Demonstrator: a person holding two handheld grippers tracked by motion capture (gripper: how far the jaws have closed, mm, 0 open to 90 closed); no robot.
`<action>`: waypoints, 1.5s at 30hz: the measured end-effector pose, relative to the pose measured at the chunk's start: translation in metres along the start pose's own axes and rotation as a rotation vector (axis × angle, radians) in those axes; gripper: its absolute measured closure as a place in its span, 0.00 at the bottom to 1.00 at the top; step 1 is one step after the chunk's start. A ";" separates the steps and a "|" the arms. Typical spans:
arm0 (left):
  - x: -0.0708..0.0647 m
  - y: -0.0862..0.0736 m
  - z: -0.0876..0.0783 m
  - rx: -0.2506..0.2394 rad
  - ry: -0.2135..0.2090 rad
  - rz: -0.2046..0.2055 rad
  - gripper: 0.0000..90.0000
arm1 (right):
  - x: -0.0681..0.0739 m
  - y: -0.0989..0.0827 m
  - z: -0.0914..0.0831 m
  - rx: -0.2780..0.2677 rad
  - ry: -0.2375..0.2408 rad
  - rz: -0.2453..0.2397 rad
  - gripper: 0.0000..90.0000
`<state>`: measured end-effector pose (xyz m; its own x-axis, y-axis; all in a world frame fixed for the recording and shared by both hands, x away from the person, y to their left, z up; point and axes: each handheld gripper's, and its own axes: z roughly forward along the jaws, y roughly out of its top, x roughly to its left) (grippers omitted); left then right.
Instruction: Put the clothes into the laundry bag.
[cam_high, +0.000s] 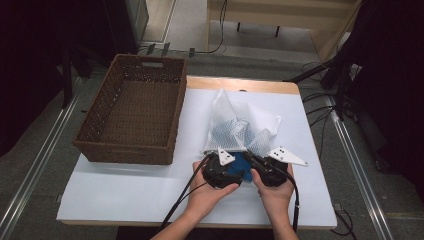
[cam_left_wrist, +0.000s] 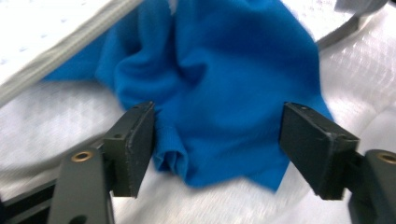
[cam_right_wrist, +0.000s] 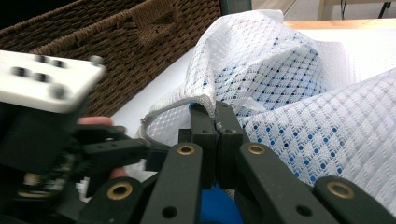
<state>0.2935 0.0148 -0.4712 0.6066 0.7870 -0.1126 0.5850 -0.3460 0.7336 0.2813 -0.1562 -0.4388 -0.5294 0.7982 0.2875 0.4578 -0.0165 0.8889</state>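
The right hand-held gripper (cam_right_wrist: 215, 122) pinches the mesh bag (cam_right_wrist: 280, 93) rim. The left hand-held gripper (cam_left_wrist: 217, 149), jaws spread, has the blue cloth (cam_left_wrist: 219, 88) lying between them, probably just released; pushing it deeper seems next.

Nothing readable anywhere here, honestly: no labels, brand names, numbers or signs on anything near the wicker basket (cam_high: 131, 114).
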 end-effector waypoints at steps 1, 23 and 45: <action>-0.001 0.000 0.003 0.007 0.001 0.002 0.29 | 0.000 0.000 -0.001 -0.003 -0.001 -0.007 1.00; 0.023 0.039 0.013 -0.242 0.118 -0.098 0.86 | 0.008 0.014 -0.015 -0.069 0.032 0.012 1.00; -0.003 0.024 0.029 -0.023 0.045 -0.012 0.25 | -0.012 0.006 -0.010 -0.033 0.016 0.067 1.00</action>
<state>0.3213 -0.0105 -0.4732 0.5745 0.8133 -0.0918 0.5792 -0.3247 0.7477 0.2834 -0.1714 -0.4333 -0.5097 0.7850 0.3521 0.4688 -0.0898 0.8787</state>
